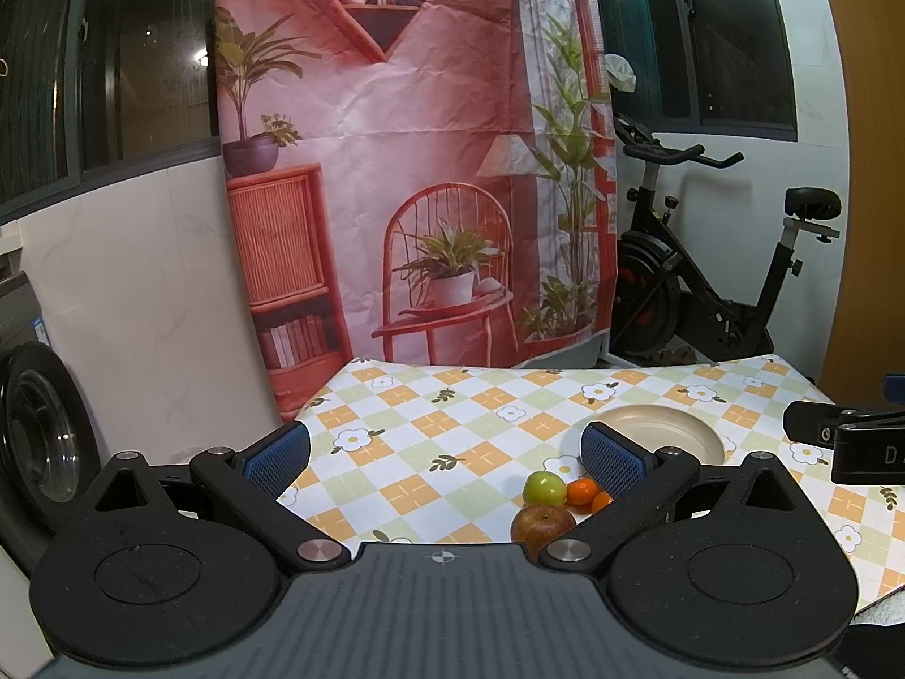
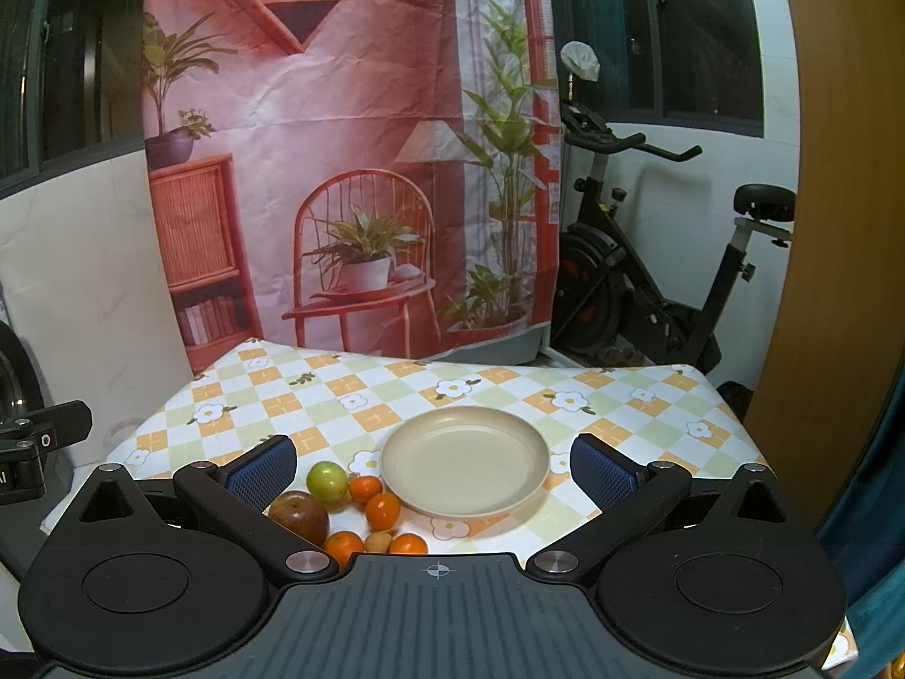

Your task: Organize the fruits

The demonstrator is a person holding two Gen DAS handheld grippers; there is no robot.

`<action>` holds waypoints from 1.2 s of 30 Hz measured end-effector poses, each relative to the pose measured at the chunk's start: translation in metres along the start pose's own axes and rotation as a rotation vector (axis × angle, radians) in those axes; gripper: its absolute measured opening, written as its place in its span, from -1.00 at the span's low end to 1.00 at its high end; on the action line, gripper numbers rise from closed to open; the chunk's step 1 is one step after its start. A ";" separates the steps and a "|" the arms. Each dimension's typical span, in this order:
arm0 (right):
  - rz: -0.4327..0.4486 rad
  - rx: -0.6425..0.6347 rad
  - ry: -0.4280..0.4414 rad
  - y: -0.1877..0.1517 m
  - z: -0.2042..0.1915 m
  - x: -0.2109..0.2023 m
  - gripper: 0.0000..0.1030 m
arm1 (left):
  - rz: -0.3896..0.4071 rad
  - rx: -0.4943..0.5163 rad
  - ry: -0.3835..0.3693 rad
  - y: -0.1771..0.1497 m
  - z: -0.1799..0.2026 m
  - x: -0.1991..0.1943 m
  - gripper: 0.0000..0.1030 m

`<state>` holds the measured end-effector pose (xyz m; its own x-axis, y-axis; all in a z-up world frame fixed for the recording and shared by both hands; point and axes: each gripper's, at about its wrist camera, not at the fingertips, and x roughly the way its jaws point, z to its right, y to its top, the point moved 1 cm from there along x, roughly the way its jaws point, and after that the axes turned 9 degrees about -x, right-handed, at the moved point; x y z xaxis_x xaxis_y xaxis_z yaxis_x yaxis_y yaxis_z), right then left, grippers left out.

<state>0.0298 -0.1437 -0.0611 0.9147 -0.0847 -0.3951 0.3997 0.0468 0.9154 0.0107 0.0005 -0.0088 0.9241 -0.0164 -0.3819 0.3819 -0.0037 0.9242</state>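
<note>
Your counter point(image 2: 622, 396) wears a checked floral cloth; on it sit a beige plate point(image 2: 465, 461), two apples point(image 2: 298, 515) and several tangerines point(image 2: 383, 511) beside it.

The left tool point(image 1: 444, 455) hovers over a table point(image 1: 452, 418) with a checked floral cloth, its blue-padded jaws spread wide and holding nothing. Near its right finger sit a green apple point(image 1: 544, 488), a red apple point(image 1: 542, 526), two oranges point(image 1: 582, 491) and a beige plate point(image 1: 673, 431).
</note>
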 end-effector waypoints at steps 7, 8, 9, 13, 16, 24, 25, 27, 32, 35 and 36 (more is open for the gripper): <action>0.000 0.000 0.000 0.000 0.000 0.000 0.99 | -0.001 -0.001 0.000 0.000 0.000 0.000 1.00; -0.001 0.000 0.000 0.000 0.001 0.000 0.99 | -0.001 -0.001 0.000 0.000 0.000 0.000 1.00; -0.001 0.000 0.000 0.000 0.001 0.000 0.99 | -0.001 0.000 0.000 0.000 0.000 0.000 1.00; -0.001 0.000 0.000 -0.001 0.000 0.000 0.99 | -0.004 -0.001 -0.002 -0.002 0.001 -0.001 1.00; -0.002 0.001 0.001 -0.001 0.000 0.000 0.99 | -0.004 -0.002 -0.002 -0.002 0.001 -0.001 1.00; -0.003 0.000 0.001 -0.001 -0.001 0.001 0.99 | -0.005 -0.001 -0.003 -0.002 0.001 -0.001 1.00; -0.003 0.000 0.001 -0.001 -0.001 0.001 0.99 | -0.006 -0.001 -0.004 -0.003 0.001 -0.002 1.00; -0.003 0.000 0.001 -0.001 -0.001 0.001 0.99 | -0.005 -0.002 -0.004 -0.003 0.001 -0.002 1.00; -0.004 0.000 0.002 -0.001 -0.001 0.001 0.99 | -0.007 -0.002 -0.005 -0.004 0.001 -0.003 1.00; -0.004 0.000 0.001 -0.001 -0.002 0.001 0.99 | -0.007 -0.002 -0.005 -0.004 0.002 -0.004 1.00; -0.004 0.000 0.001 -0.001 -0.002 0.001 0.99 | -0.007 -0.002 -0.005 -0.003 0.001 -0.004 1.00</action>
<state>0.0305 -0.1418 -0.0625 0.9132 -0.0837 -0.3989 0.4034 0.0461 0.9139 0.0062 -0.0005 -0.0105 0.9212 -0.0212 -0.3884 0.3885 -0.0013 0.9214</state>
